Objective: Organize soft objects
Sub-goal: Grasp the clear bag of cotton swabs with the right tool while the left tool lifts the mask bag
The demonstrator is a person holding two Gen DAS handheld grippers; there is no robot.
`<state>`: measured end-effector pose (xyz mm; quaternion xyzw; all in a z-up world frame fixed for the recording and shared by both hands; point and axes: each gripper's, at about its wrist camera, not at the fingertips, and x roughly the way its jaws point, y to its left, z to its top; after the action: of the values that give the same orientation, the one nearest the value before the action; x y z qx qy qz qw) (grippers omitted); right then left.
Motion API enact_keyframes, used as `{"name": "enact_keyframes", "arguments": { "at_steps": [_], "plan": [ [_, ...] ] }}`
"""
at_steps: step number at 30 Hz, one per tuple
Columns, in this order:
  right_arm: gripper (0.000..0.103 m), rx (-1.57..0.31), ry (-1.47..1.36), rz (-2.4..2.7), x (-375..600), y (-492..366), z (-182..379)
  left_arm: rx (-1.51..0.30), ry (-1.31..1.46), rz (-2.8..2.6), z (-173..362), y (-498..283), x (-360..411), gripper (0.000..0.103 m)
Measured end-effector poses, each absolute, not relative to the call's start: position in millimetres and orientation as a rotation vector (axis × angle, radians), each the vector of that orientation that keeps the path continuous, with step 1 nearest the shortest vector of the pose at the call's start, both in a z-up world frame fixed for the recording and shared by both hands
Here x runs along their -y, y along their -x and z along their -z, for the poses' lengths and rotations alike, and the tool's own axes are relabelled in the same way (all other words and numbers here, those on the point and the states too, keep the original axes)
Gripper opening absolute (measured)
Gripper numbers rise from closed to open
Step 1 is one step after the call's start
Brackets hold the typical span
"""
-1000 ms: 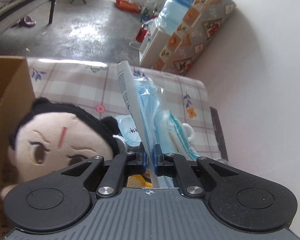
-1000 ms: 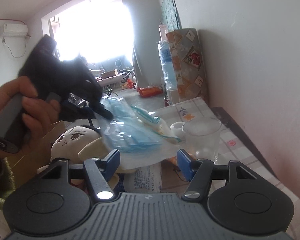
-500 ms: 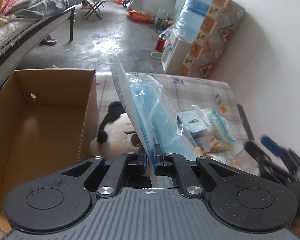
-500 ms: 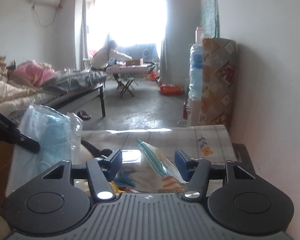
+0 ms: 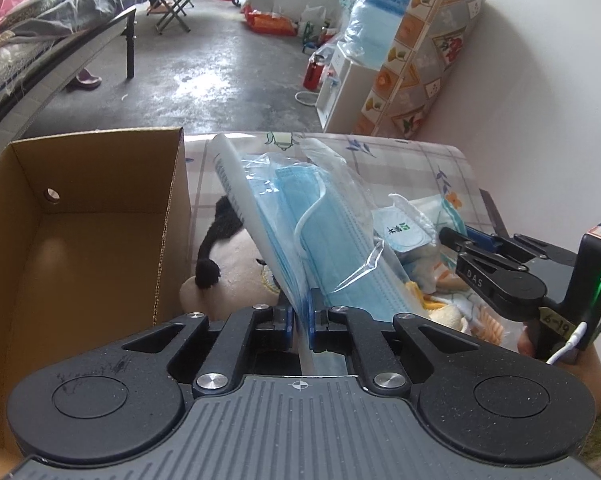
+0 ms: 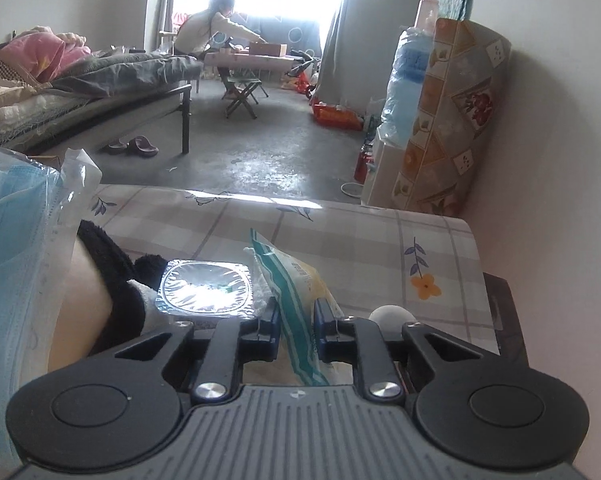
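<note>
My left gripper (image 5: 299, 314) is shut on a clear bag of blue face masks (image 5: 300, 224) and holds it above the table, just right of an open cardboard box (image 5: 80, 236). The bag also shows at the left of the right wrist view (image 6: 12, 240). A plush doll with black hair (image 5: 228, 256) lies under the bag. My right gripper (image 6: 297, 330) has its jaws close around a green-striped snack packet (image 6: 296, 292). It also shows in the left wrist view (image 5: 472, 252), low over a pile of small packets (image 5: 428, 280).
A foil-lidded cup (image 6: 204, 288) sits left of the packet, beside the doll (image 6: 112, 276). The table (image 6: 360, 240) has a checked floral cloth and ends at a white wall on the right. A water dispenser (image 5: 364, 60) and a bed (image 6: 80, 92) stand beyond.
The left gripper has carried the mask bag leftward toward the cardboard box. The right gripper has dropped to the table and narrowed its jaws around the striped packet.
</note>
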<state>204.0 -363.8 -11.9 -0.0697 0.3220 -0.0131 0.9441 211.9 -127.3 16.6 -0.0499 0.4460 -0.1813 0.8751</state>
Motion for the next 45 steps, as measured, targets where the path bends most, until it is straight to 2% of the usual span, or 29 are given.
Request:
{"name": "enact_keyframes", "arguments": {
  "at_steps": [4,15,30,38,45],
  "plan": [
    [0.011,-0.599,0.121,0.045,368.0,-188.5,-1.5,-0.893,0.147,0.396,-22.8,-204.7,121.9,0.002],
    [0.011,-0.433,0.009,-0.008,375.7,-130.8,-78.0,-0.747,0.22,0.426,-74.8,-167.5,98.5,0.001],
    [0.011,-0.306,-0.123,-0.336,300.4,-50.2,-184.4,-0.535,0.36,0.368,-153.1,-95.9,-24.7,0.001],
    [0.011,-0.383,-0.202,-0.544,229.8,-80.6,-196.5,-0.507,0.354,0.261,-166.4,-97.5,-81.7,0.001],
    [0.011,-0.591,-0.28,-0.608,177.5,-141.5,-155.5,-0.639,0.268,0.152,-124.1,-149.3,-97.6,0.001]
  ]
}}
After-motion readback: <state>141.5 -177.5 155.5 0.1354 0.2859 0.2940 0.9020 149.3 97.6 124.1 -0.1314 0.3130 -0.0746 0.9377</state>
